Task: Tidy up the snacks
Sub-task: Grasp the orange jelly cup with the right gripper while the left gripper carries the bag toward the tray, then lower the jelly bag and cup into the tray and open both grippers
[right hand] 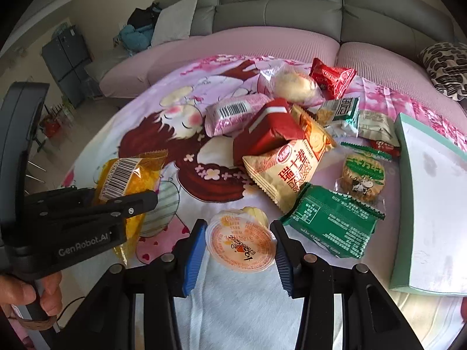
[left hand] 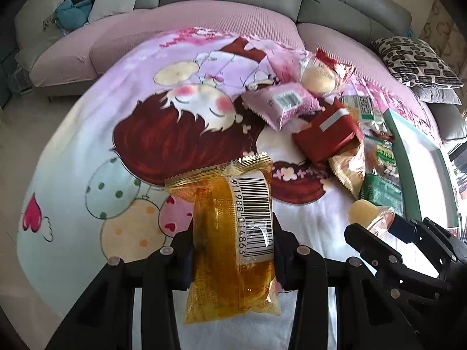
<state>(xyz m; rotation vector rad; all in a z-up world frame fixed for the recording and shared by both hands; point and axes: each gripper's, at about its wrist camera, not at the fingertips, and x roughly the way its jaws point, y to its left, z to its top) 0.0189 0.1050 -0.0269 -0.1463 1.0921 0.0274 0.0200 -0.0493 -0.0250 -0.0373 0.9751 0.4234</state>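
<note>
My left gripper (left hand: 233, 250) is shut on a yellow snack packet (left hand: 233, 233) with a barcode and holds it above the cartoon-print cloth (left hand: 87, 151). It also shows in the right wrist view (right hand: 122, 175) at the left. My right gripper (right hand: 238, 245) is open, its blue pads on either side of a jelly cup (right hand: 240, 243) that lies on the cloth; the pads stand a little apart from it. The jelly cup also shows in the left wrist view (left hand: 369, 214) at the right gripper's tip. A pile of snacks lies beyond: a pink packet (right hand: 233, 113), a red packet (right hand: 268, 134), a beige packet (right hand: 292, 166), a green packet (right hand: 332, 221).
A mint-edged white box (right hand: 435, 204) lies at the right edge of the cloth. A round cookie pack (right hand: 363, 178) and small packets lie next to it. A grey sofa (right hand: 277, 8) with pink covers curves behind. A patterned cushion (left hand: 417, 61) is at far right.
</note>
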